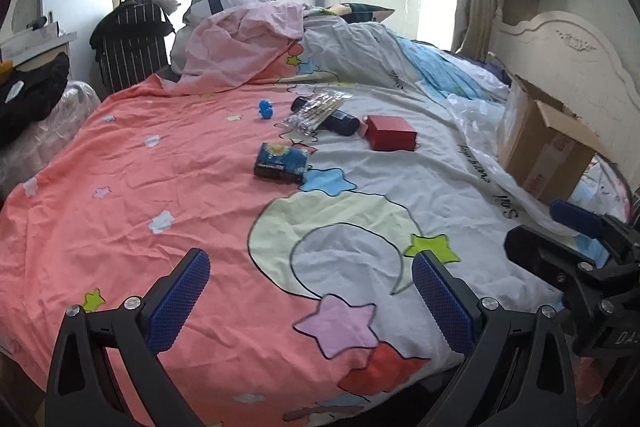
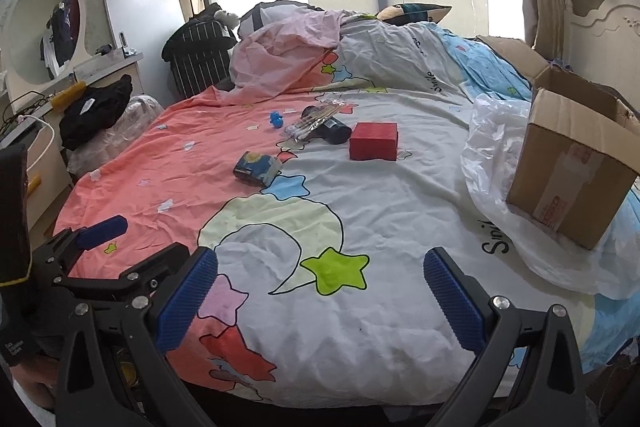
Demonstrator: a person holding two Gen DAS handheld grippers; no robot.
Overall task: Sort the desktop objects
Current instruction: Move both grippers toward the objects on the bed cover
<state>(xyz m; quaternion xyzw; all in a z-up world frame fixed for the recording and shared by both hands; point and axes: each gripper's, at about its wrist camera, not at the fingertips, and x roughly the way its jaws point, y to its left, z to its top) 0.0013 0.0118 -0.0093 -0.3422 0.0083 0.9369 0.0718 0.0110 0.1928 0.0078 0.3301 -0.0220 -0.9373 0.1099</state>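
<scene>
Open cardboard box (image 2: 572, 163) on plastic sheet (image 2: 496, 147), red box (image 2: 373, 140) well apart

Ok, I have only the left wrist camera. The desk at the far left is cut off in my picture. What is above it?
Observer: A round mirror stands above the desk.
Operator: And the white plastic bag, where does it end? That part is hidden in my picture.
Observer: It spreads past the cardboard box toward the near edge of the bed.
Operator: Is the right gripper open?
Observer: Yes, it is open, with nothing between its fingers.
</scene>
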